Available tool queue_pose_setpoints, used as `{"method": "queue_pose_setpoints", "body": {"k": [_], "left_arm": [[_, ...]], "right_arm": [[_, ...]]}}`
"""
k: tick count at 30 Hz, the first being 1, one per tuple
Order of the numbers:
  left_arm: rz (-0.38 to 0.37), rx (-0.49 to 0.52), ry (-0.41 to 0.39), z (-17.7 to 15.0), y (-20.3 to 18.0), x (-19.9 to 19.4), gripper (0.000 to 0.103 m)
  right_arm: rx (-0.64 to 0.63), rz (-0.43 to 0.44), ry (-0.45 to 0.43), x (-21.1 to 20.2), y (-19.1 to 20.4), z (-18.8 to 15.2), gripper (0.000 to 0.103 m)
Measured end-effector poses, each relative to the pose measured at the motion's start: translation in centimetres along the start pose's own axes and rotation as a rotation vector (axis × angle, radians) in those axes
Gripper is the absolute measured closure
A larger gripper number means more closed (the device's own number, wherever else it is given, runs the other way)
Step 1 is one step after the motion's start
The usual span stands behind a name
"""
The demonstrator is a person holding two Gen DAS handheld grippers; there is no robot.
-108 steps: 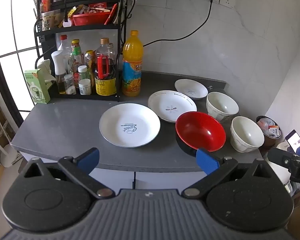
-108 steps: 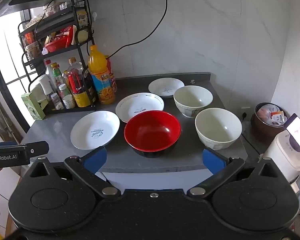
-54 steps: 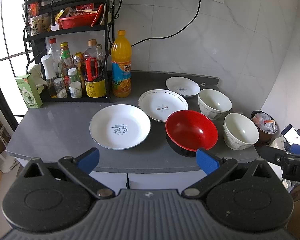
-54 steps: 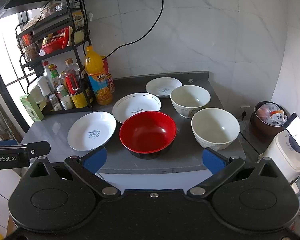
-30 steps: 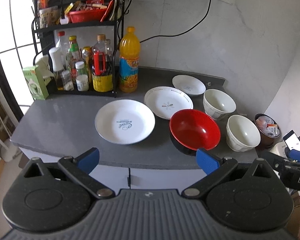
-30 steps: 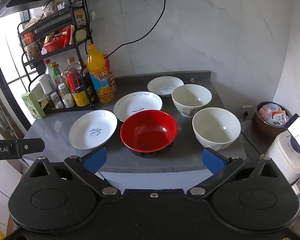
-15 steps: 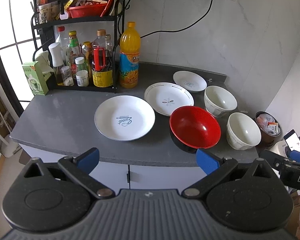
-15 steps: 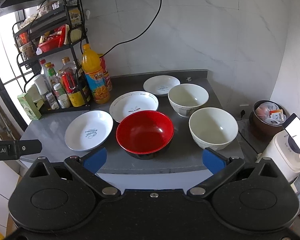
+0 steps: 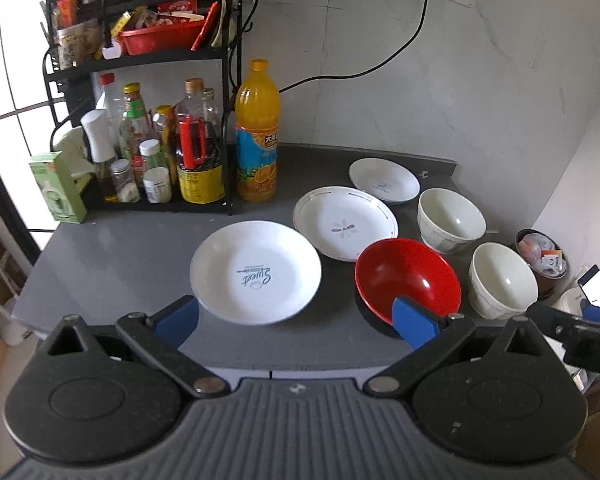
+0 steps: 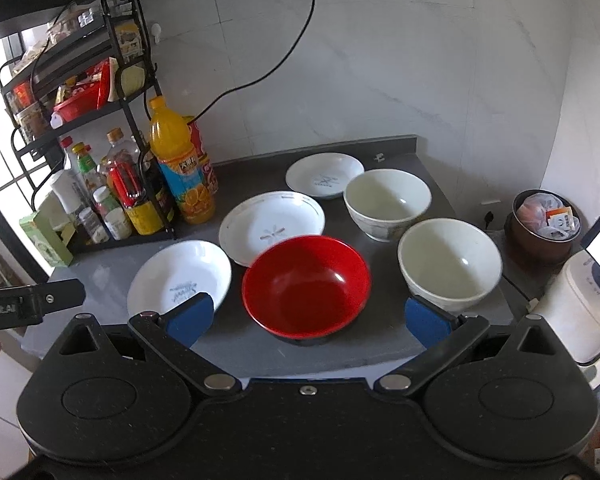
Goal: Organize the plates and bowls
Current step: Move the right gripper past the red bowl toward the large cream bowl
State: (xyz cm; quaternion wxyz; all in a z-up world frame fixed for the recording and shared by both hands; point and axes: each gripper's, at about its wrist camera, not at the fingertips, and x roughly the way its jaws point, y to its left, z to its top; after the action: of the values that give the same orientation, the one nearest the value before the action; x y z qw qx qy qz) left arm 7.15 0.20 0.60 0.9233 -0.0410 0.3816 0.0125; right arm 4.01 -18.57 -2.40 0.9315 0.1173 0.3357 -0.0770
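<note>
- Your worktop (image 9: 132, 256) carries everything: three white plates run in a diagonal from front-left to back-right, and three bowls sit to their right. None is stacked, so by my reading the sorting has not begun.
- The largest plate (image 9: 256, 272), printed "Sweet", lies nearest you; the middle plate (image 9: 345, 222) sits just behind it and the small plate (image 9: 384, 180) at the back.
- The red bowl (image 10: 306, 288) stands at the front edge, very close to the middle plate's rim; whether they touch I cannot tell.
- The near white bowl (image 10: 450, 262) and the far white bowl (image 10: 388, 200) stand close together on the right.
- Your left hand-held gripper (image 9: 296, 318) is spread wide and holds nothing, lined up ahead of the "Sweet" plate.
- Your right hand-held gripper (image 10: 308, 320) is likewise spread and empty, facing the red bowl.
- You are on the approach step. The next move probably calls for pinching one rim squarely, then lifting clear before nesting like on like.
- Mind the orange juice bottle (image 9: 257, 136) beside the plates.
</note>
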Motion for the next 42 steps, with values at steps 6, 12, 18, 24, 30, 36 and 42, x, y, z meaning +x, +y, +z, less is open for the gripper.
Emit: {"method": "queue_pose_setpoints", "body": {"k": [6, 12, 18, 24, 30, 36, 42], "left_arm": [[-0.049, 0.042, -0.016, 2.8, 2.7, 2.2, 0.001], [-0.093, 0.093, -0.030, 5.5, 5.6, 4.6, 0.002], [-0.160, 0.131, -0.023, 7.2, 7.4, 6.8, 0.003], [-0.214, 0.143, 0.007, 8.2, 7.4, 8.7, 0.003], [-0.220, 0.138, 0.047, 8.7, 5.9, 10.7, 0.003], [-0.193, 0.190, 0.062, 8.7, 1.8, 12.1, 0.003], [-0.168, 0.206, 0.084, 8.7, -3.5, 13.7, 0.003]], "right_arm": [[0.060, -0.002, -0.026, 1.9, 2.7, 2.0, 0.000], [0.101, -0.027, -0.035, 4.0, 5.1, 3.5, 0.000], [0.115, -0.075, -0.032, 5.2, 6.3, 4.1, 0.000], [0.144, -0.117, -0.014, 6.0, 5.7, 4.3, 0.001], [0.147, -0.132, 0.006, 7.1, 3.3, 4.6, 0.003], [0.186, -0.118, 0.036, 9.0, -1.9, 4.8, 0.013], [0.186, -0.106, 0.073, 10.4, -7.4, 4.5, 0.020]]}}
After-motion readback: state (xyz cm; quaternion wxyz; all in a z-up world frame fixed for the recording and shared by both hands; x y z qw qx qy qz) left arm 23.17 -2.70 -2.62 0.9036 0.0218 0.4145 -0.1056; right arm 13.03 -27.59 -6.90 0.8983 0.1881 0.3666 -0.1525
